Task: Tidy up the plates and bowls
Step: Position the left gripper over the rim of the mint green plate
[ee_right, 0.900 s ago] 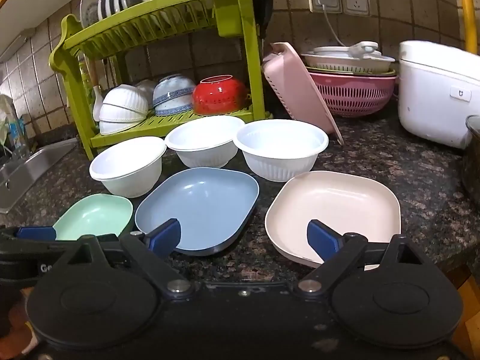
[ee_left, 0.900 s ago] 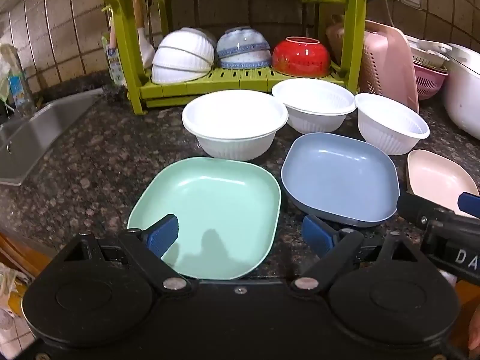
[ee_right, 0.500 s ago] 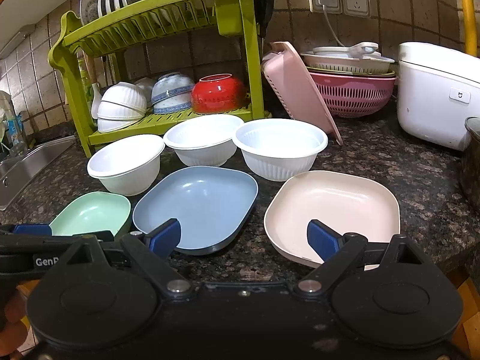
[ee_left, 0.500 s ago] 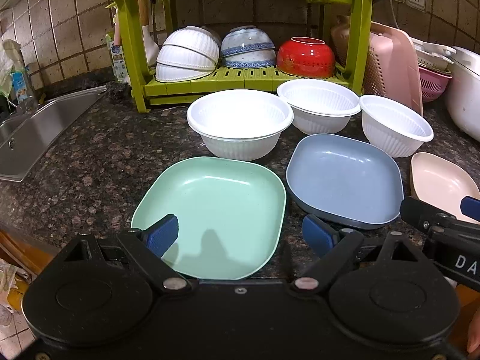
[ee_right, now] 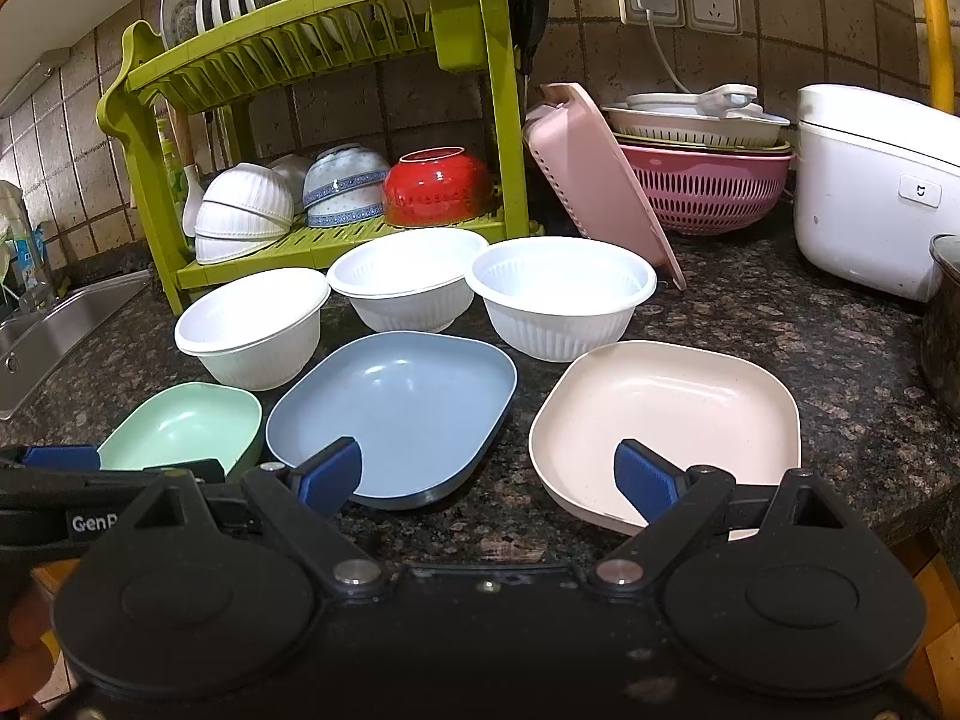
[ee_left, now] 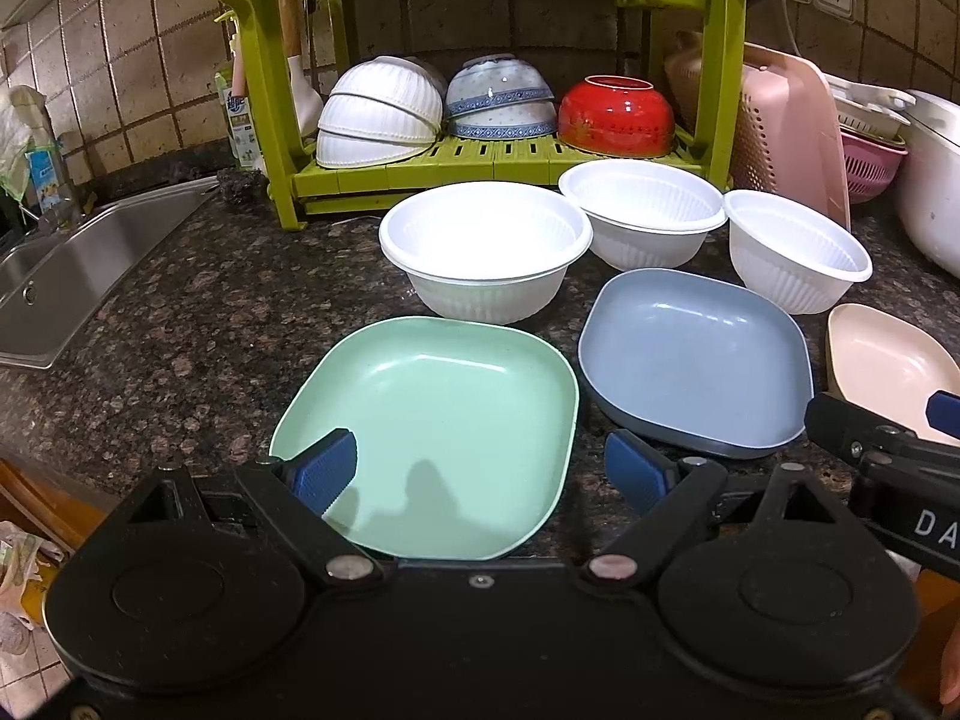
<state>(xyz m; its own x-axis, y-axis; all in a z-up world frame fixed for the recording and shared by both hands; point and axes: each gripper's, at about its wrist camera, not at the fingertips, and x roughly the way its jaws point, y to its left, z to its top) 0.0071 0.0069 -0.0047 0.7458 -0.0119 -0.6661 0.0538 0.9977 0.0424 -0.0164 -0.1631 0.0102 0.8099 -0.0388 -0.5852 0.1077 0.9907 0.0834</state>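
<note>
Three square plates lie in a row on the dark counter: a green plate [ee_left: 444, 420] [ee_right: 180, 426], a blue plate [ee_left: 690, 354] [ee_right: 402, 402] and a pink plate [ee_left: 882, 360] [ee_right: 666, 414]. Behind them stand three white ribbed bowls: the left bowl [ee_left: 486, 246] [ee_right: 252, 324], the middle bowl [ee_left: 642, 210] [ee_right: 408, 282] and the right bowl [ee_left: 792, 252] [ee_right: 558, 294]. My left gripper [ee_left: 486, 471] is open over the green plate's near edge. My right gripper [ee_right: 489, 477] is open, its fingers over the near edges of the blue and pink plates. Neither holds anything.
A green dish rack [ee_left: 498, 150] [ee_right: 336, 54] at the back holds upturned bowls below and plates above. A sink [ee_left: 66, 276] lies at the left. A pink tray [ee_right: 600, 180], pink colander stack [ee_right: 702, 180] and white rice cooker [ee_right: 870, 192] stand at the right.
Both views have shifted slightly, with the dishes drifting a little right in the left wrist view. Both grippers stay open and no dish has moved.
</note>
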